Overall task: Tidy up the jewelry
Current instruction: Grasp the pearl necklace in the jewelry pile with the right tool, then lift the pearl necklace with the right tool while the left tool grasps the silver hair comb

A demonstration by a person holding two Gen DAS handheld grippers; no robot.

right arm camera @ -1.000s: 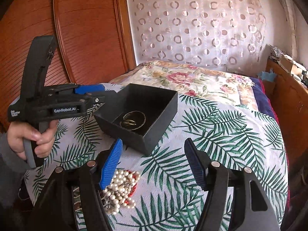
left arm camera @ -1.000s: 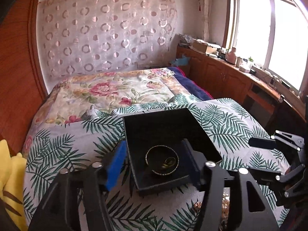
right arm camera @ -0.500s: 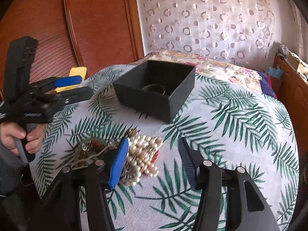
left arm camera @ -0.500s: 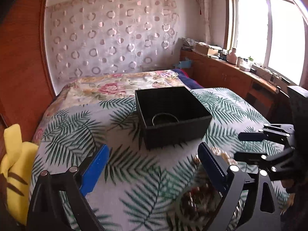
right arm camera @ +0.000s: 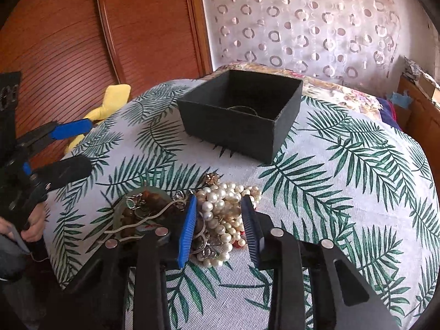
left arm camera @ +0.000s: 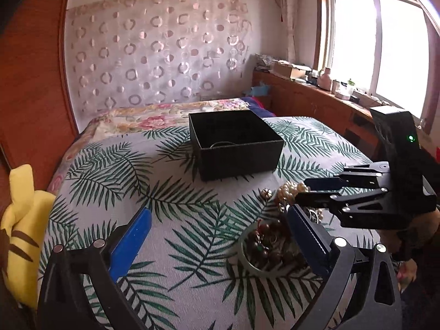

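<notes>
The black box [right arm camera: 242,115] stands open-topped on the palm-leaf bedspread [right arm camera: 343,165], one corner turned toward the right wrist camera, and a thin bangle [right arm camera: 242,108] lies flat on its floor, only partly visible over the near wall. On the near side of the box lies the jewelry heap. The pearl strand [right arm camera: 220,206] is bunched into a clump whose long axis runs from the box back toward the right tool [right arm camera: 220,220]; no single end can be told apart. Just left of the pearls, touching them, sits a pale green bangle [right arm camera: 121,214] lying flat, with dark beads and silver pieces piled in and over it. The right tool points steeply down at the heap, its jaws narrowing at this moment with the pearl clump between the blue pads; whether the pads already press on the pearls cannot be told. The left tool [left arm camera: 217,236] hangs wide apart with nothing between its fingers, farther from the box than the heap is, with the green bangle close against its right finger. A yellow plush toy [left arm camera: 19,225] lies at the bed's edge, well apart from the box.
</notes>
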